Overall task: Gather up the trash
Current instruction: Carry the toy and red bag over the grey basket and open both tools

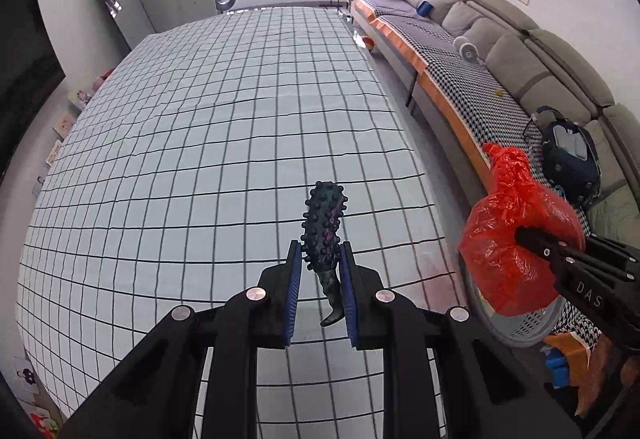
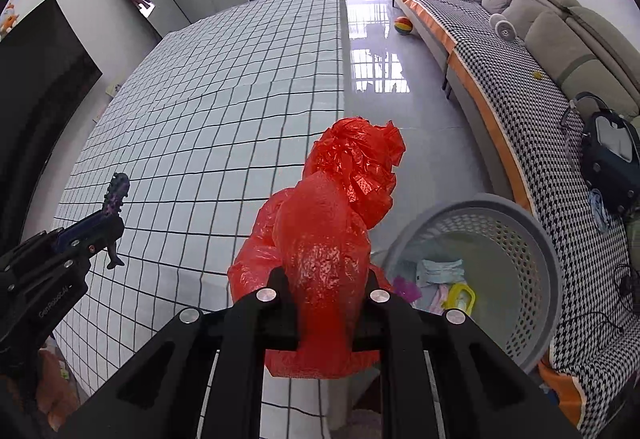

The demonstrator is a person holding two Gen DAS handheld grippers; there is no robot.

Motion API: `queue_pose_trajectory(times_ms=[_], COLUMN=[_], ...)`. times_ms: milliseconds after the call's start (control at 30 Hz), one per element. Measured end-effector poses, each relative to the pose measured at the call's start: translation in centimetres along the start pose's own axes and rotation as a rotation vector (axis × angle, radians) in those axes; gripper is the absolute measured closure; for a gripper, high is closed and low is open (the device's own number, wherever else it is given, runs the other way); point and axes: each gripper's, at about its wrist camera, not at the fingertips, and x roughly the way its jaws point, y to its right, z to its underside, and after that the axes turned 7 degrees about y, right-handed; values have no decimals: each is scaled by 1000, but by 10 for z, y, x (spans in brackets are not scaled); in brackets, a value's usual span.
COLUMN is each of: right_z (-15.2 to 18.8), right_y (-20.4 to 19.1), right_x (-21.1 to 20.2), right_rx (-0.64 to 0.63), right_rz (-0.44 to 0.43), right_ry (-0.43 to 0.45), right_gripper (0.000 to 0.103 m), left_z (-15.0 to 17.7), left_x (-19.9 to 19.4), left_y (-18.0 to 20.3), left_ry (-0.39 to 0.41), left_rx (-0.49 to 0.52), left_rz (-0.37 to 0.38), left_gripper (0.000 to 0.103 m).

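A checked table fills the middle. At lower right, the gray basket holds scraps. The left gripper pinches a bumpy dark toy. The right gripper squeezes a red bag, lower middle.

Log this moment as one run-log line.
left gripper: shut on spiky toy | right gripper: shut on red bag | basket: on floor, holds litter, bag not in

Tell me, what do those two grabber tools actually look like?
Both are matte black plastic, built from angular linkage bars joined by round silver pins. The left gripper has ribbed blue pads lining its two flat fingers. The right gripper shows small screws and white lettering reading DAS. The left one carries pale lettering too. No cables show.
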Motion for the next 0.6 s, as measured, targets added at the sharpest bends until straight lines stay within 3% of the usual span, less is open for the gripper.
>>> queue_pose_trajectory(times_ms=[300,600], right_z=[23,43], right_y=[80,151], right_x=[-36,-44], right_rx=[61,126], right_rz=[58,94], right_ry=[1,-19], right_gripper=[90,90], left_z=[-5,1], left_x=[4,25], left_y=[75,152], left_ry=[-10,-61], left_rx=[69,145], left_rz=[56,104], left_gripper=[84,83])
